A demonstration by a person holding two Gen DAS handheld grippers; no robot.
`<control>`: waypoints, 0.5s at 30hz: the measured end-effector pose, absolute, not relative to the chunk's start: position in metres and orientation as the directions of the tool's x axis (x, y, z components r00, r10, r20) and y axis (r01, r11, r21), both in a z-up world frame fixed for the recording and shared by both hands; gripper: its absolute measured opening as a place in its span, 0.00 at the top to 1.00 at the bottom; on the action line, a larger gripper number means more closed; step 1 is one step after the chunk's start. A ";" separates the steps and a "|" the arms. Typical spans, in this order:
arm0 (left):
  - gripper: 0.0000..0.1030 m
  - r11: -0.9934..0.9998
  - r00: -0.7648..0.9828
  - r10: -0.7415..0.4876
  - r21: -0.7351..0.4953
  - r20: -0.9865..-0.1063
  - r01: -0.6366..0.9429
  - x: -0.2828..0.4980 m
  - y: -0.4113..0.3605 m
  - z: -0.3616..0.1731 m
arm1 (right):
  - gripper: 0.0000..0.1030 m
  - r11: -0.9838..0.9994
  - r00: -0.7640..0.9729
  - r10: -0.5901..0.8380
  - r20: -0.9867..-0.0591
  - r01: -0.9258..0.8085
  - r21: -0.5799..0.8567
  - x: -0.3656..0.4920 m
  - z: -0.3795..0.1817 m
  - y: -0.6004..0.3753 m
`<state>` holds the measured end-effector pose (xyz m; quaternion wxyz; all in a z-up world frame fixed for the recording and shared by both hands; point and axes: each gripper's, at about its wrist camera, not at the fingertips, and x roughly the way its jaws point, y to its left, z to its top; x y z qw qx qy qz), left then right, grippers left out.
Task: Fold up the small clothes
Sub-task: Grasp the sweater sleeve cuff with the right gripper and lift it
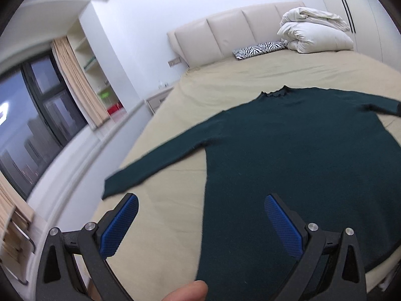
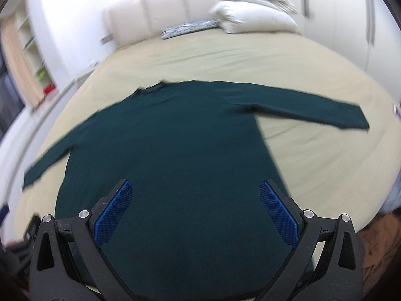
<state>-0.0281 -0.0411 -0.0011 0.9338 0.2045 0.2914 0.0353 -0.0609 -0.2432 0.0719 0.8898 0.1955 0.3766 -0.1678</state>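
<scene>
Dark green long-sleeved sweater [image 1: 288, 150] laid flat on the bed [image 1: 250, 75], collar toward the far headboard [image 1: 225, 32], hem toward the near edge. Both sleeves spread outward: left sleeve [image 1: 155, 160] angled down toward the near left, right sleeve [image 2: 313, 107] stretched to the right. No fold visible yet in body or sleeves.

Left hand-held gripper [image 1: 200, 209] poised above the near left part of the garment, jaws spread wide, nothing between the blue pads [image 1: 117, 228]. Contact with fabric not evident. Right hand-held gripper [image 2: 195, 195] likewise spread and empty, poised over the lower body of the sweater; right view blurred, so fine detail unclear.

Folded white duvet [image 1: 315, 32] and zebra-print pillow [image 1: 260, 49] at the far end, well apart from the garment.

Judged step: start of folding, garment arranged, grasp not yet made. Next move likely calls for a pinch on a sleeve cuff or shoulder edge, then a carry across the body. Needs a low approach to catch the top layer only, and even tension to avoid dragging the knit across the sheet.
</scene>
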 end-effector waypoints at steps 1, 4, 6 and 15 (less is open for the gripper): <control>0.00 0.903 0.838 0.197 0.427 -0.508 0.046 -0.026 -0.044 0.000 | 0.00 0.840 0.667 -0.156 -0.728 0.477 0.257 -0.064 0.069 -0.266; 0.00 0.857 0.872 0.250 0.516 -0.420 0.003 -0.019 -0.058 0.005 | 0.00 0.701 0.668 -0.180 -0.722 0.602 0.382 -0.080 0.054 -0.349; 0.00 0.817 0.901 0.289 0.574 -0.324 -0.055 -0.013 -0.066 0.013 | 0.00 0.575 0.665 -0.197 -0.721 0.674 0.464 -0.094 0.038 -0.405; 0.00 0.820 0.953 0.264 0.555 -0.150 -0.140 0.021 -0.081 0.068 | 0.00 0.204 0.672 -0.205 -0.711 0.740 0.641 -0.124 -0.031 -0.566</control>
